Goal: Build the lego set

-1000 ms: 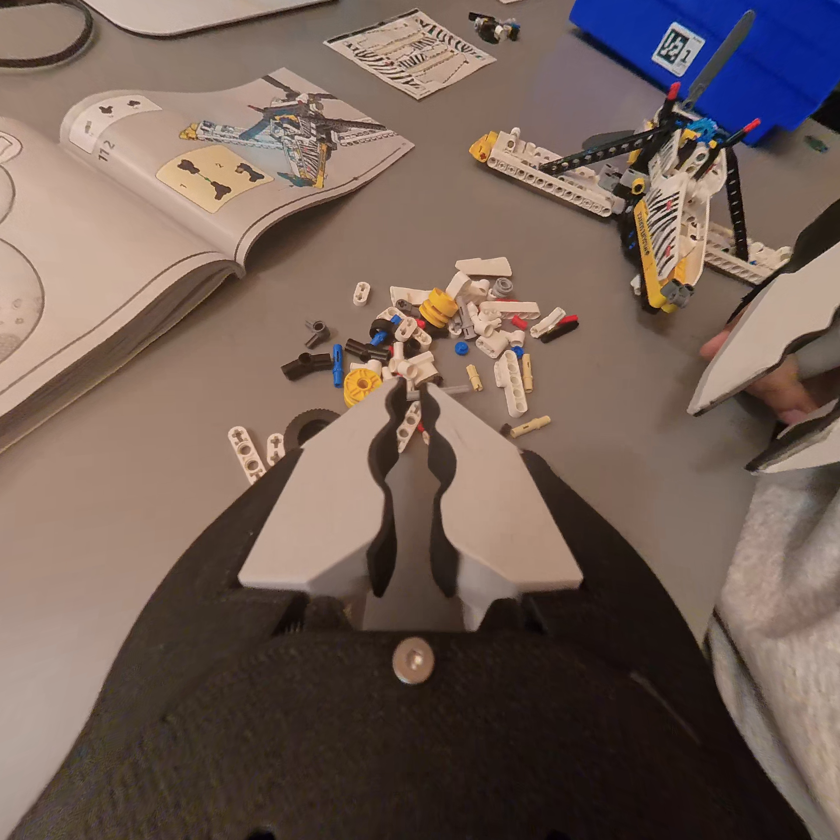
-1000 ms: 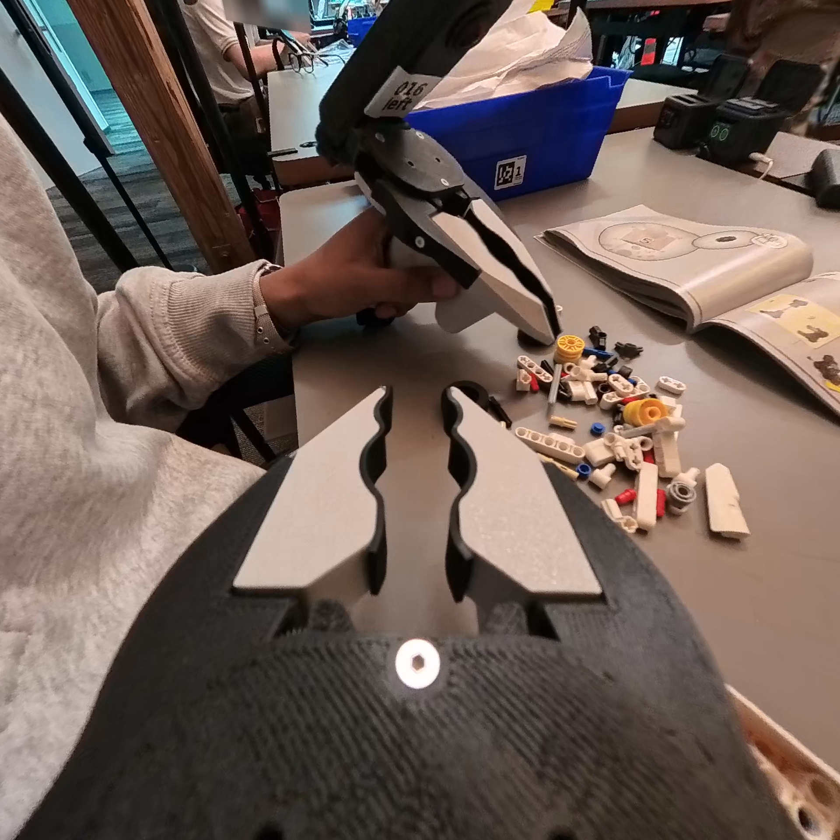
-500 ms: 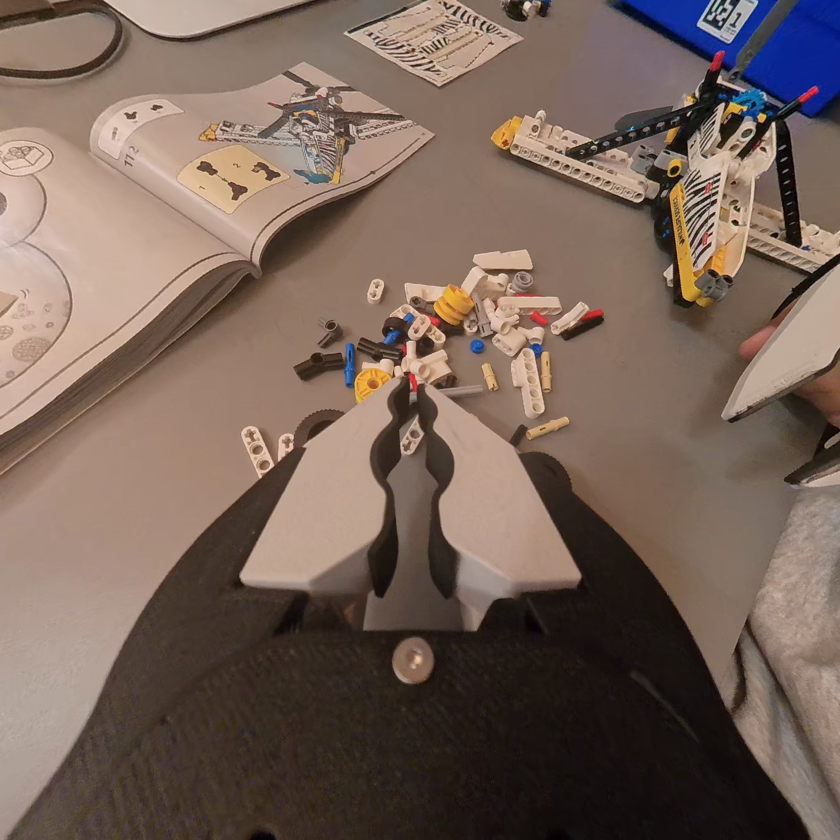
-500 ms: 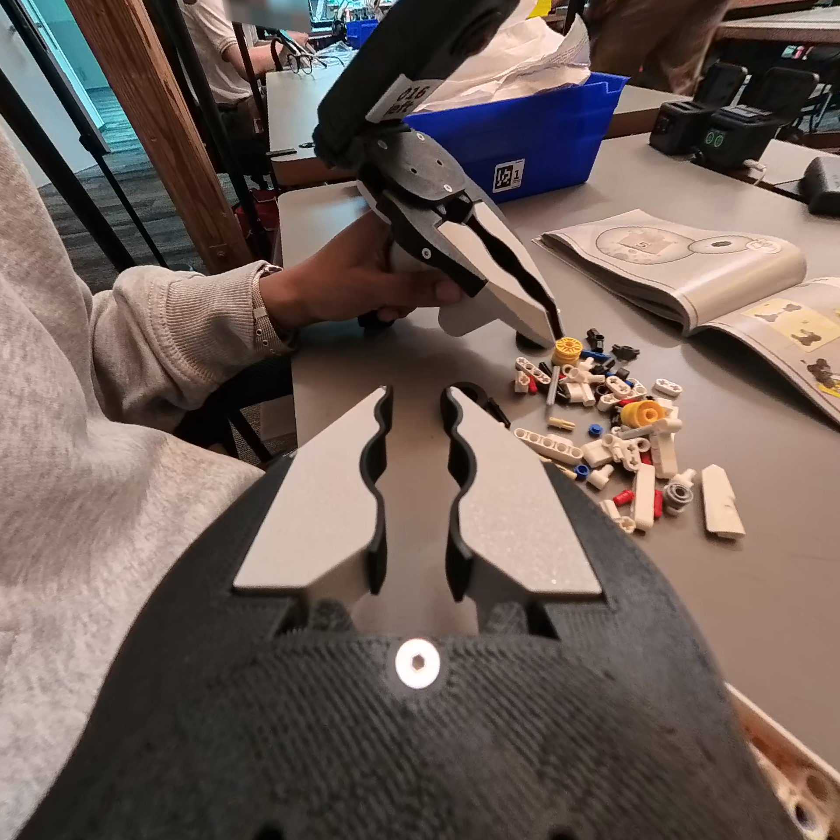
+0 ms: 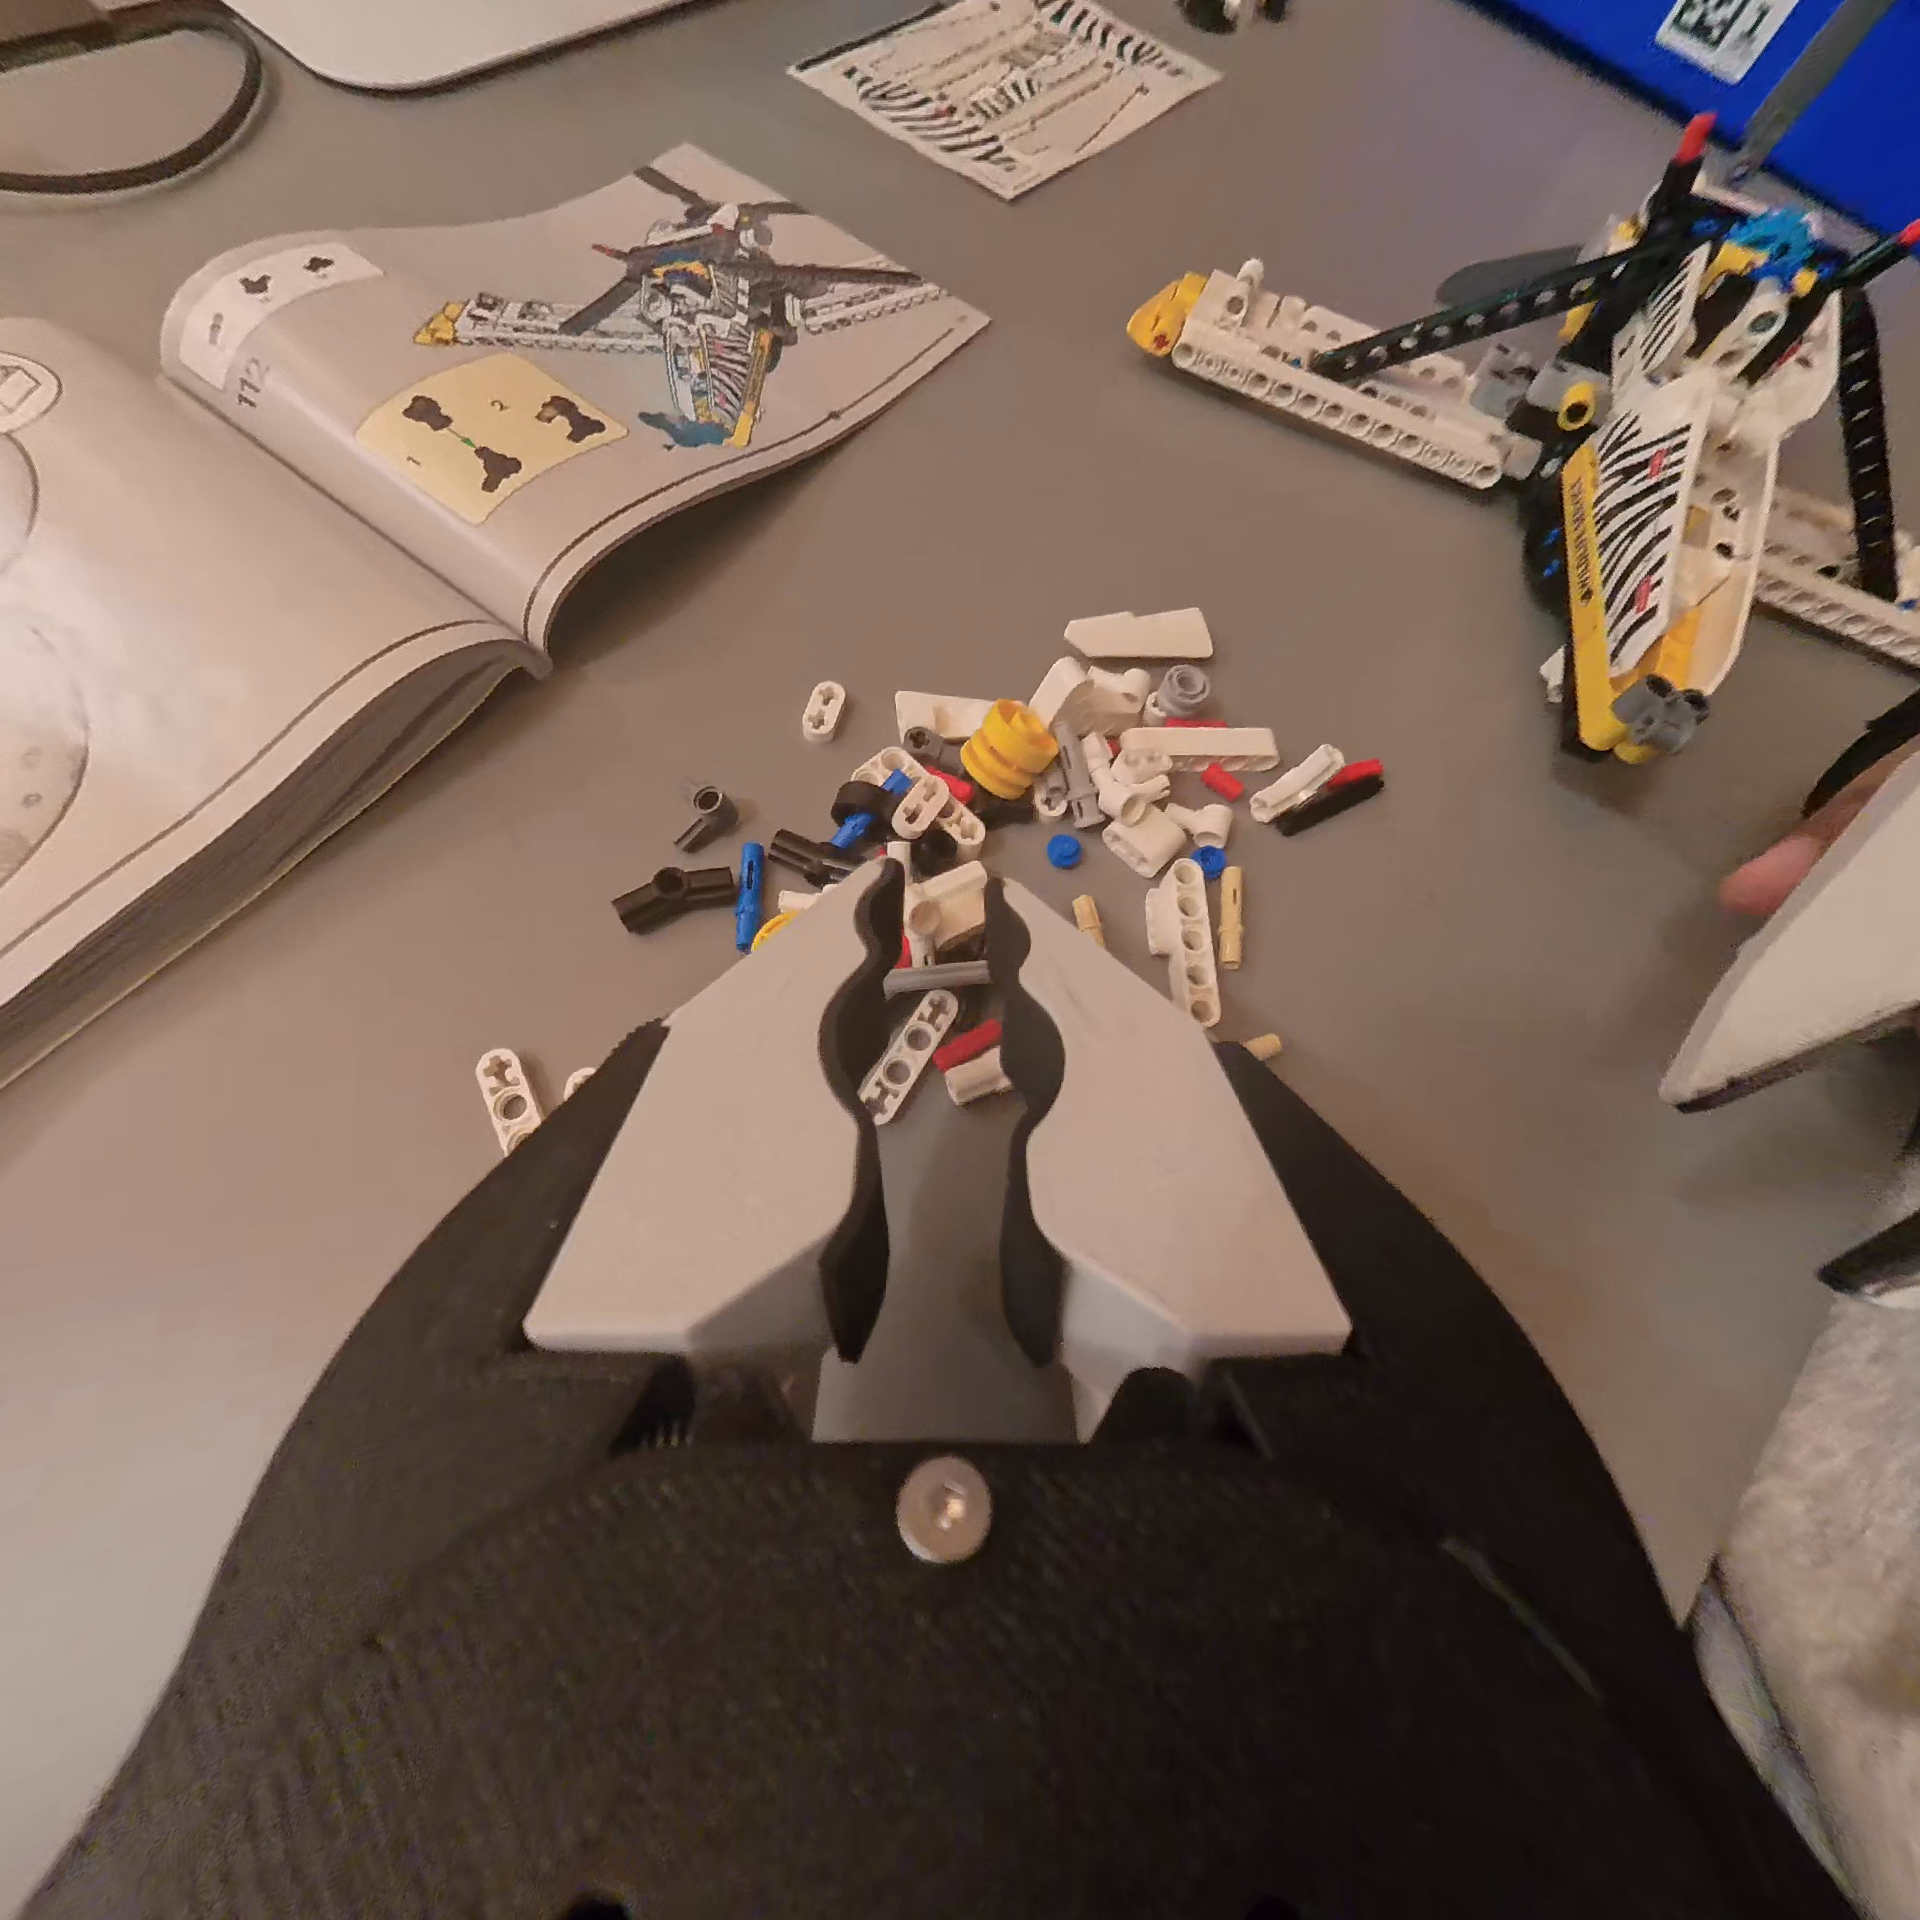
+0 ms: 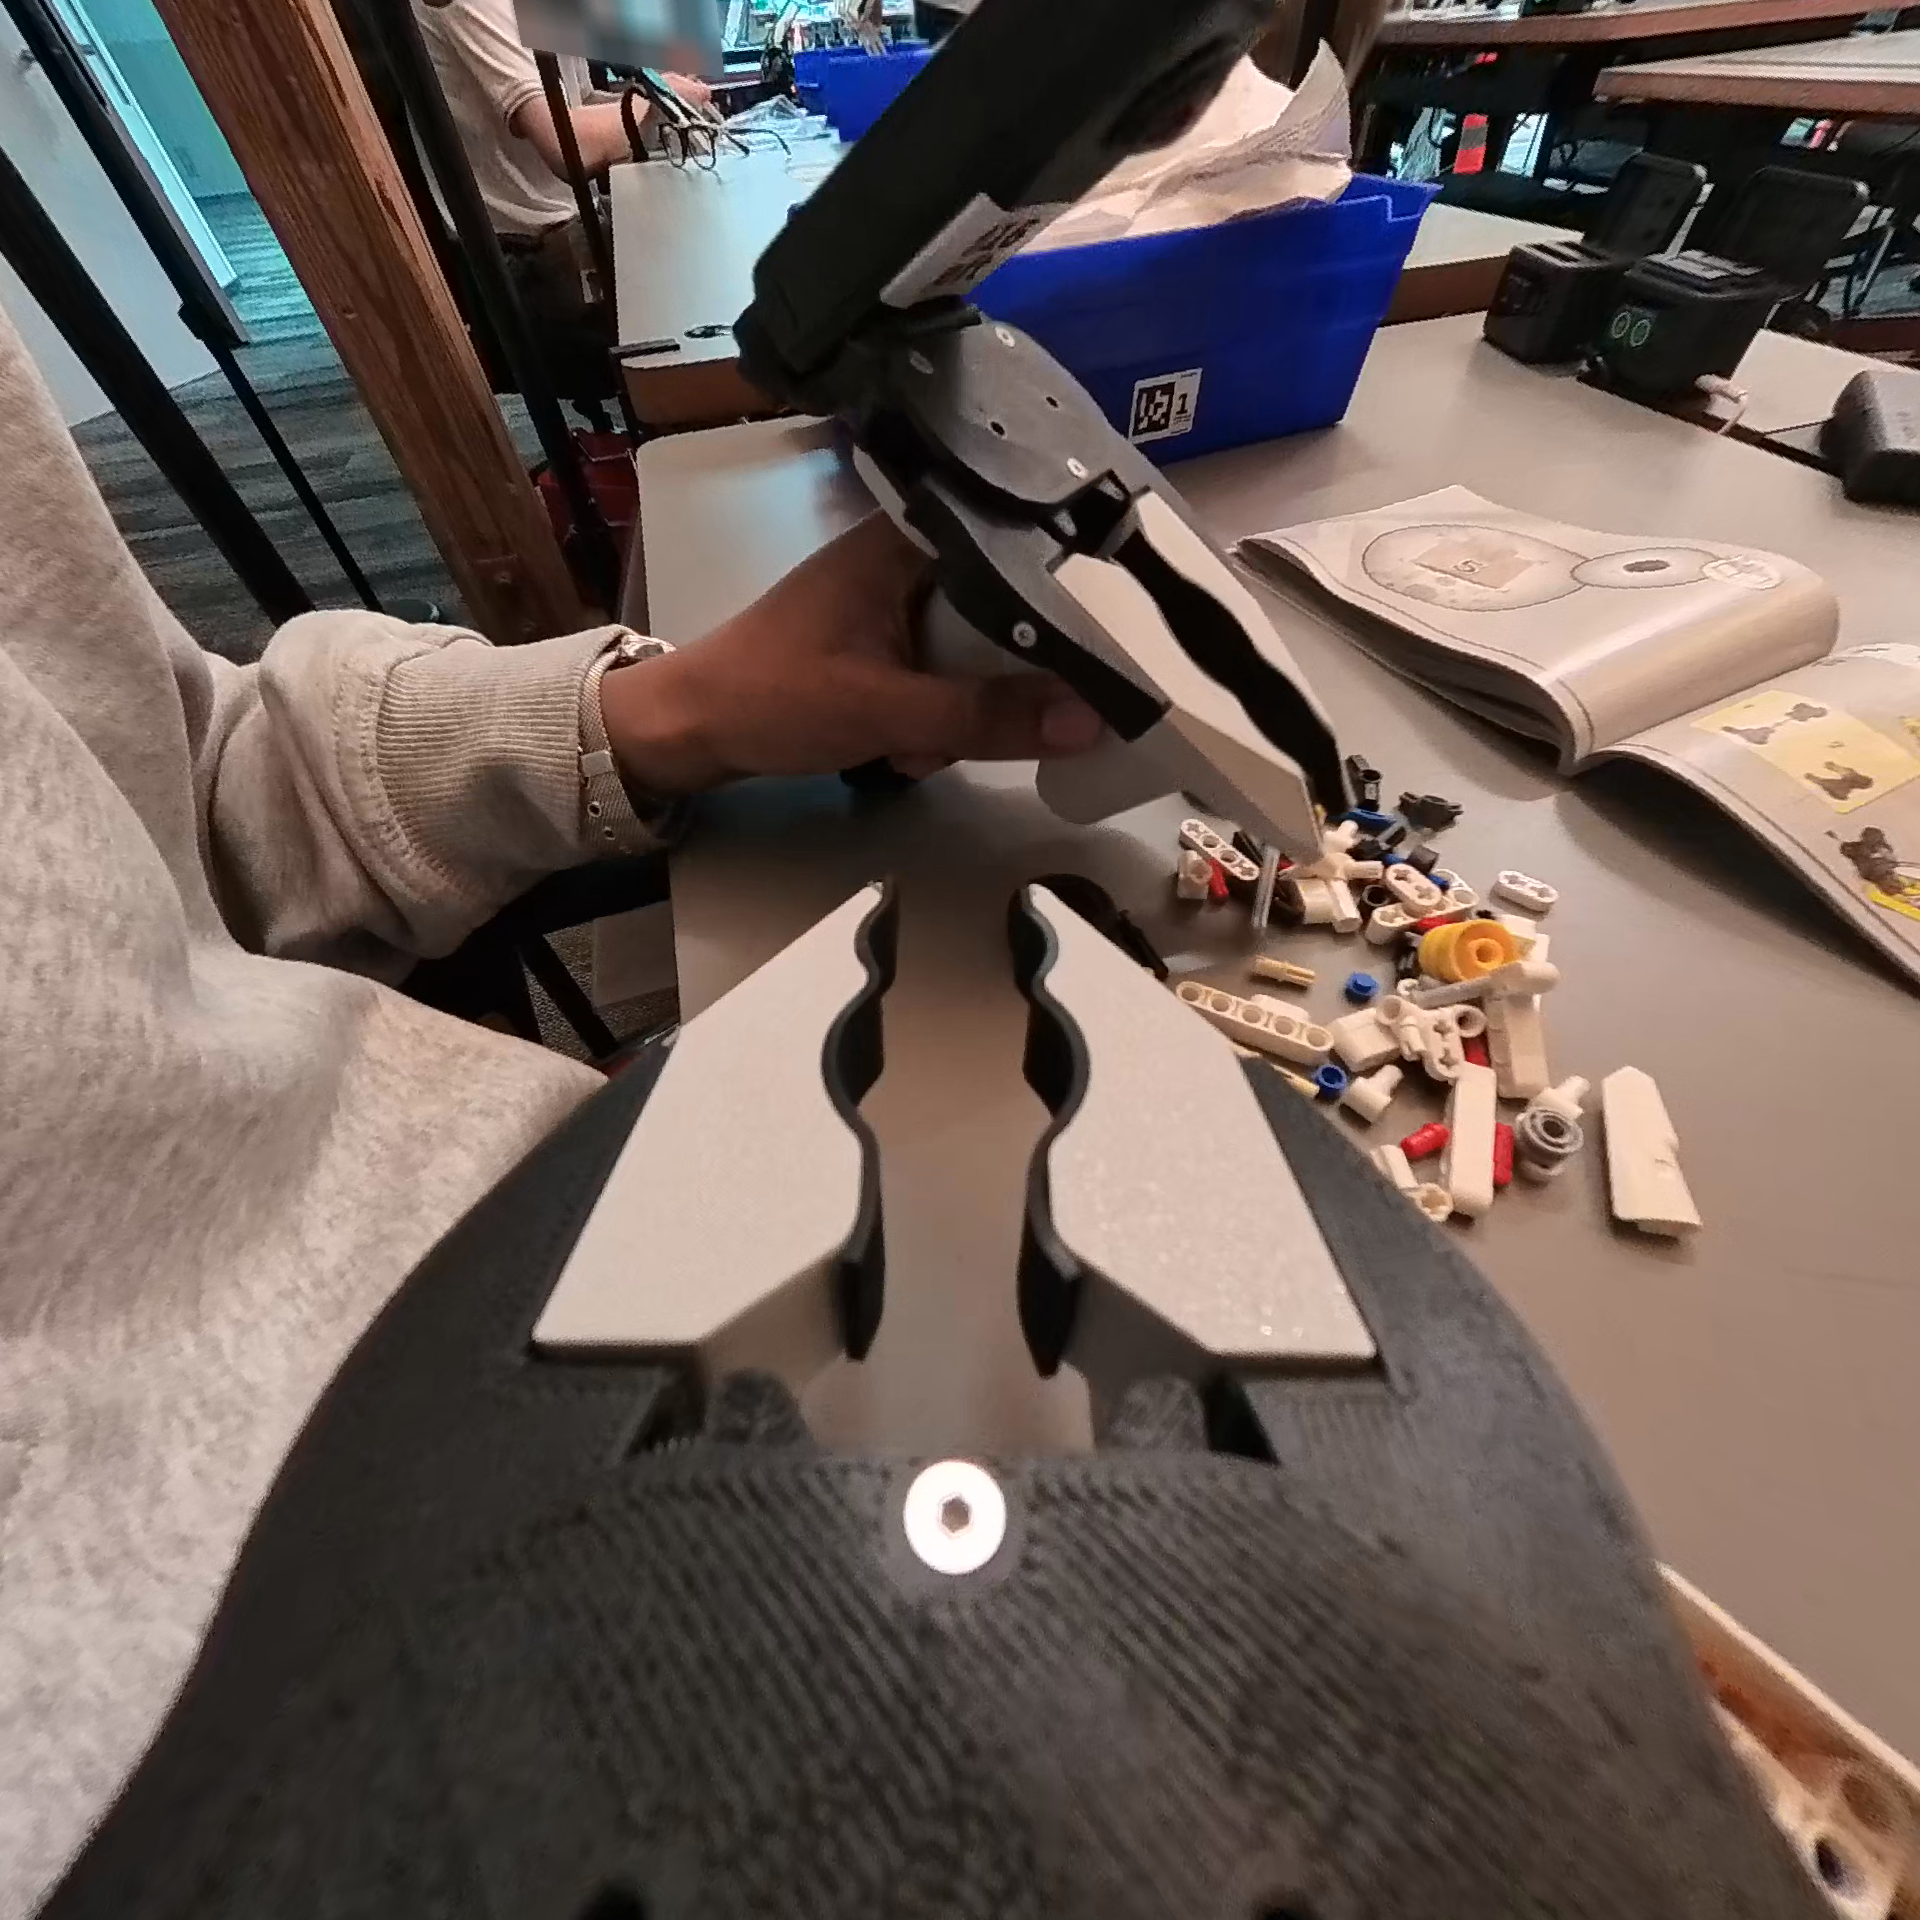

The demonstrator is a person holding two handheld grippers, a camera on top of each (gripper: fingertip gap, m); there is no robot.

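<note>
Grey fingers of the left claw (image 5: 940, 883) are spread, tilted steeply down with tips dipped into the pile of loose lego pieces (image 5: 1049, 821) on the surface (image 5: 1039, 520), straddling a white connector (image 5: 948, 902). The right claw (image 6: 954, 902) hovers level near the surface's edge, parted and empty. The partly built helicopter model (image 5: 1621, 457) stands beyond the pile.
</note>
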